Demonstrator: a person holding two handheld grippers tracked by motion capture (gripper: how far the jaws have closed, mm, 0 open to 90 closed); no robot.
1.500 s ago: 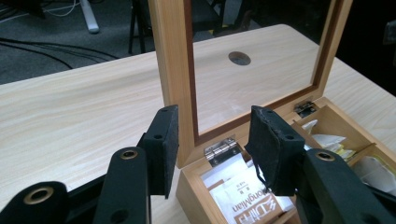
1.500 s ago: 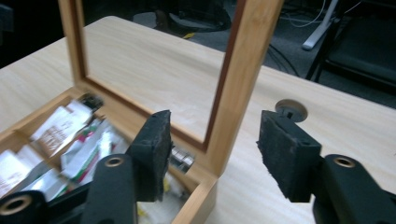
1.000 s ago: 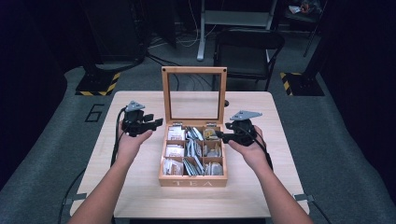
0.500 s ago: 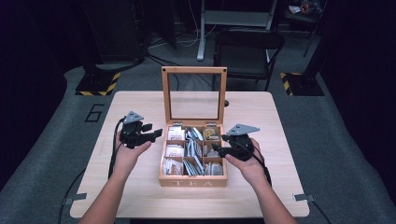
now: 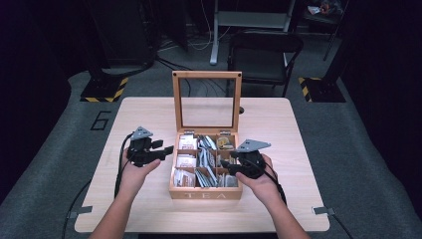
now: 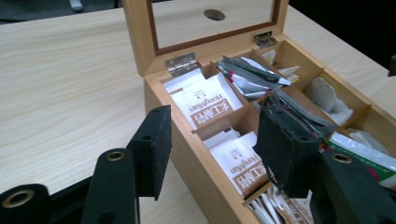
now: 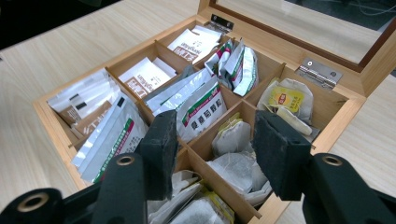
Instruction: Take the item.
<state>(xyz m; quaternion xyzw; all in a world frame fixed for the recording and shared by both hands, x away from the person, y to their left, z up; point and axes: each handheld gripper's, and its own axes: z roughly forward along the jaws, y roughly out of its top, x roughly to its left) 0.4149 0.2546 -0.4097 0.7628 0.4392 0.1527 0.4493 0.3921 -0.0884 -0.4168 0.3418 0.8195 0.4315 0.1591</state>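
Dark floor and a black chair (image 5: 263,52) lie behind the pale wooden table (image 5: 298,129). On it sits a wooden tea box (image 5: 205,189) with its glass lid (image 5: 206,99) standing up. Tea bags fill its little rooms.

The left gripper (image 5: 166,151) hangs by the box's left wall, with its jaws partly open on each side of that wall and nothing in them. The right gripper (image 5: 225,165) hangs over the right-hand rooms; its jaws have just been closing a bit, but they are apart and empty.

I think the hands are getting ready to pick. Next, the right gripper should dip onto one round tea bag (image 7: 233,137) and pinch it softly, without grabbing others.
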